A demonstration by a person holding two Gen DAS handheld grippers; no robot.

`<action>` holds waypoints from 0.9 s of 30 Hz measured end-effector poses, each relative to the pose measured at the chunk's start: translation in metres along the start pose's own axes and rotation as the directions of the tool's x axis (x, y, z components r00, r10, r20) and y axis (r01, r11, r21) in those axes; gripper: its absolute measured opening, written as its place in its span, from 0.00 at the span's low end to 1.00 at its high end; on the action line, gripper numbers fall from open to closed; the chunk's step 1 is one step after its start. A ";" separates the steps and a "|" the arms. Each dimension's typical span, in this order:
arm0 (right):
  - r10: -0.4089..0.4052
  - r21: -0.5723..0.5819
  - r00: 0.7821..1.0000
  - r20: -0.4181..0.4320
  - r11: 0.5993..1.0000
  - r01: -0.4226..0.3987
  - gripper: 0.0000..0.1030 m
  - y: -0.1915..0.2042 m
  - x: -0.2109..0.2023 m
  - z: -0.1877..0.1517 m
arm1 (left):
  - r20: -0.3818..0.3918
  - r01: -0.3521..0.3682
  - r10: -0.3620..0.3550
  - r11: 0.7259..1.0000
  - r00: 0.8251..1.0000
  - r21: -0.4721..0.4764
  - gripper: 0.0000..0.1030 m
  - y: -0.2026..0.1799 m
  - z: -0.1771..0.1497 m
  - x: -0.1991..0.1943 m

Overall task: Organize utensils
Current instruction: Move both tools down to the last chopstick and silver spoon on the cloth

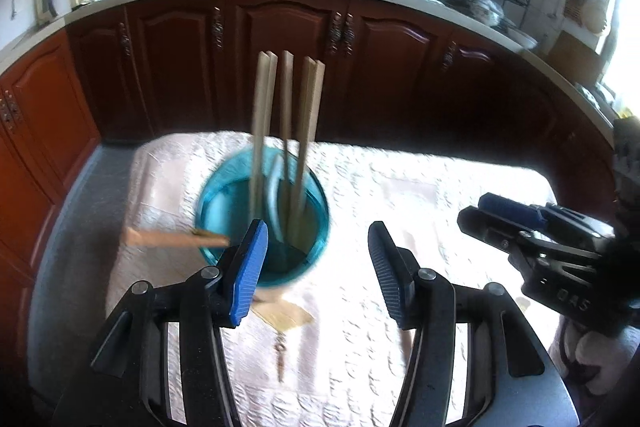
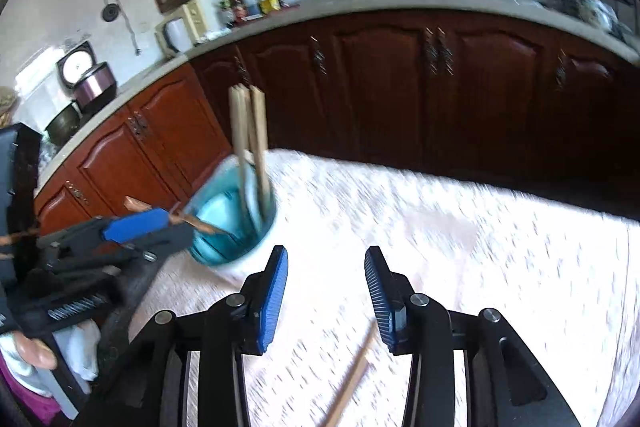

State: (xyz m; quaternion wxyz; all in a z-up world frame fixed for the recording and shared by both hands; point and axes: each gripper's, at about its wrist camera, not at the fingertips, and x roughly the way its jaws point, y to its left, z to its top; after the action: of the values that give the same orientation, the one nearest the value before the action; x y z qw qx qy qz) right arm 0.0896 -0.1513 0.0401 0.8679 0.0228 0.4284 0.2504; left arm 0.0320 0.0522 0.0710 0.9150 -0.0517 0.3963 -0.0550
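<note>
Jaws of left gripper (image 1: 316,255) and right gripper (image 2: 326,287) apart, near blue cup (image 1: 240,203).

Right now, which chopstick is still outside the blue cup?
The lone chopstick lying flat on the tablecloth beneath the open right gripper. The other chopsticks stand upright inside the blue cup.

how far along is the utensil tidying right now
Done: several chopsticks stand in the blue cup. In hand: nothing; the left gripper and right gripper are both open and empty. Left: one loose chopstick lies on the tablecloth, and a wooden utensil rests beside the cup's rim.
</note>
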 end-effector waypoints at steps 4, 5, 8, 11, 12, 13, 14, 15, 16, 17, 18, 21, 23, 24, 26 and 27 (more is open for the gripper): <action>-0.020 0.063 0.995 -0.097 0.998 0.026 0.37 -0.030 0.015 -0.038 | -0.031 0.033 -0.032 0.999 0.999 0.027 0.50 -0.015 -0.013 0.006; -0.014 0.075 0.993 -0.120 0.997 0.023 0.37 -0.035 0.019 -0.047 | -0.042 0.041 -0.040 0.999 0.998 0.032 0.50 -0.019 -0.016 0.009; 0.009 0.109 0.982 -0.189 0.994 0.012 0.31 -0.048 0.037 -0.074 | -0.075 0.054 -0.051 0.998 0.996 0.036 0.51 -0.025 -0.026 0.018; 0.015 0.126 0.972 -0.236 0.992 0.016 0.27 -0.054 0.056 -0.096 | -0.109 0.061 -0.057 0.997 0.992 0.037 0.51 -0.030 -0.034 0.026; 0.017 0.128 0.968 -0.252 0.992 0.016 0.26 -0.055 0.062 -0.101 | -0.116 0.061 -0.056 0.997 0.992 0.041 0.50 -0.031 -0.036 0.029; 0.016 0.126 0.965 -0.260 0.992 0.018 0.26 -0.051 0.067 -0.103 | -0.120 0.061 -0.055 0.997 0.991 0.044 0.50 -0.032 -0.038 0.029; 0.014 0.122 0.964 -0.266 0.992 0.019 0.26 -0.051 0.071 -0.106 | -0.123 0.061 -0.055 0.997 0.991 0.047 0.51 -0.033 -0.039 0.031; 0.009 0.116 0.963 -0.269 0.993 0.024 0.26 -0.050 0.074 -0.107 | -0.125 0.061 -0.055 0.997 0.991 0.047 0.51 -0.033 -0.040 0.031; -0.005 0.106 0.963 -0.271 0.994 0.035 0.26 -0.051 0.077 -0.108 | -0.127 0.060 -0.053 0.997 0.990 0.047 0.51 -0.033 -0.041 0.032; -0.025 0.092 0.962 -0.271 0.994 0.052 0.26 -0.051 0.081 -0.107 | -0.129 0.058 -0.051 0.997 0.990 0.045 0.51 -0.032 -0.041 0.033; -0.044 0.079 0.962 -0.271 0.995 0.068 0.26 -0.050 0.084 -0.105 | -0.132 0.055 -0.049 0.998 0.990 0.041 0.51 -0.030 -0.042 0.034; -0.071 0.059 0.950 -0.304 0.994 0.093 0.26 -0.050 0.104 -0.102 | -0.143 0.049 -0.044 0.998 0.989 0.030 0.50 -0.026 -0.045 0.037; -0.095 0.031 0.949 -0.302 0.994 0.109 0.27 -0.044 0.111 -0.098 | -0.148 0.047 -0.043 0.999 0.988 0.026 0.51 -0.023 -0.047 0.039; -0.091 0.022 0.946 -0.311 0.994 0.103 0.27 -0.039 0.113 -0.096 | -0.148 0.045 -0.041 0.999 0.988 0.025 0.51 -0.022 -0.048 0.039; 0.011 0.059 0.944 -0.330 0.998 0.009 0.27 -0.030 0.116 -0.093 | -0.153 0.041 -0.037 0.999 0.988 0.020 0.51 -0.019 -0.050 0.042; 0.100 0.114 0.939 -0.328 0.991 -0.065 0.27 -0.030 0.116 -0.091 | -0.159 0.039 -0.035 0.999 0.987 0.017 0.51 -0.018 -0.050 0.043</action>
State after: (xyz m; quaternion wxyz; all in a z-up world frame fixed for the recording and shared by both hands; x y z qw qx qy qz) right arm 0.0920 -0.1404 -0.1099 0.7695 0.0423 0.5797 0.2646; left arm 0.0235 0.0256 0.0083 0.8800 -0.0453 0.4661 -0.0798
